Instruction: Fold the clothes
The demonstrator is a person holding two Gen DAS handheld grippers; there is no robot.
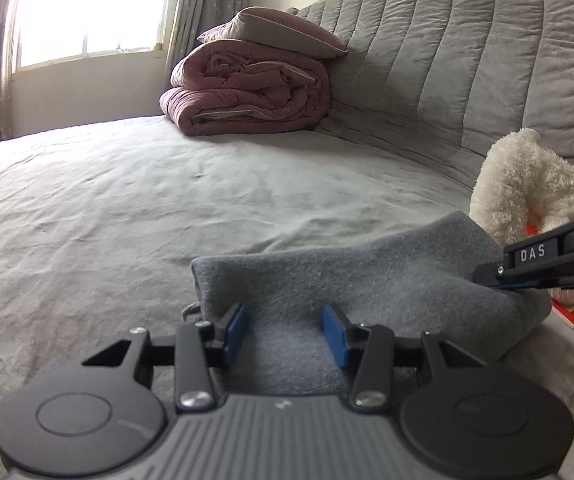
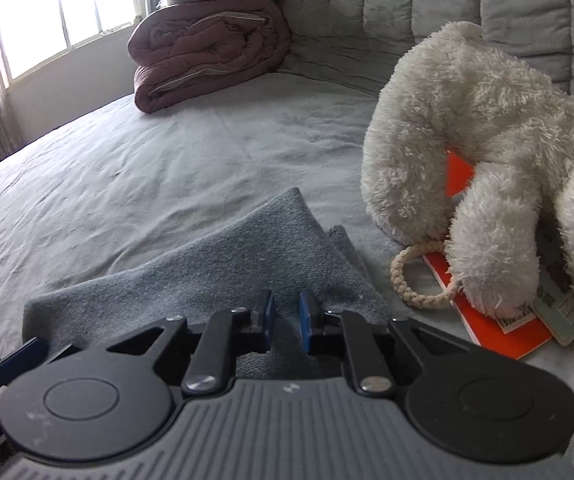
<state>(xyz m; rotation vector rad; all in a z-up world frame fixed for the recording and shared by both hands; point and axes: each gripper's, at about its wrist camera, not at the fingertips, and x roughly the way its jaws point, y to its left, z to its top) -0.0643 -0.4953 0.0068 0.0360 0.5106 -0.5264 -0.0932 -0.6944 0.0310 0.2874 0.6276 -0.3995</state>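
Presently, a grey garment (image 1: 351, 280) lies partly folded on the pale grey bedsheet (image 1: 107, 208), near the person's side of the bed and just left of a white plush toy (image 2: 487, 152). The left gripper (image 1: 285, 330) stands over the garment's near edge with its blue pads (image 1: 235, 330) set apart; cloth lies between and beneath them, but the pads do not press on it, so this gripper is open. The right gripper (image 2: 285, 320) has its jaws drawn close, leaving only a narrow gap; grey cloth shows in that gap, and the left wrist view shows this gripper's tip (image 1: 499, 276) meeting the garment's right end, where the fabric is lifted into a raised fold. The frames do not settle whether the pads actually pinch the cloth. In the right wrist view the garment rises to a peak ahead of the jaws, with a second layer of the same cloth showing at its right. The plush toy rests on an orange booklet (image 2: 491, 328), and a braided rope ring (image 2: 415, 276) lies just beside the garment's right edge. At the far end of the bed, a folded mauve duvet (image 1: 247, 96) sits against the quilted grey headboard (image 1: 467, 60), with a pillow (image 1: 275, 32) on top. A bright window (image 1: 87, 8) stands to the left.
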